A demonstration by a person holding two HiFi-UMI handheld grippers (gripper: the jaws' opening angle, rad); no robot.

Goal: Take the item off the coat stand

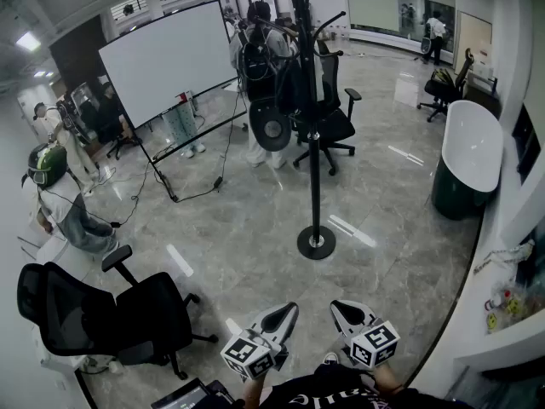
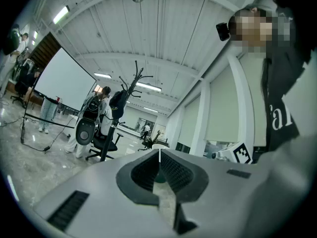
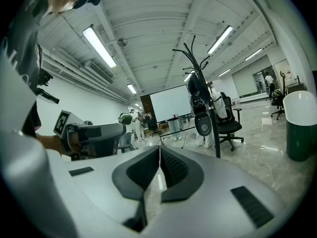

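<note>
Two grippers are counted, the left gripper [image 1: 285, 312] and right gripper [image 1: 341, 308], both with jaws pressed together on nothing. One stand [image 1: 314, 143] is seen well apart from them, and one dark bag [image 1: 291, 88] is hung near its top. The stand could be tipped if the bag is dragged sideways.

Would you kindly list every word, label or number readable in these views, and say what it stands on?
"al", as far as it reads: a cut-off fragment of white print on the person's black shirt; the rest is hidden.
In the head view that print is too blurred to read.
Whiteboard: blank.
No other text is legible.
</note>
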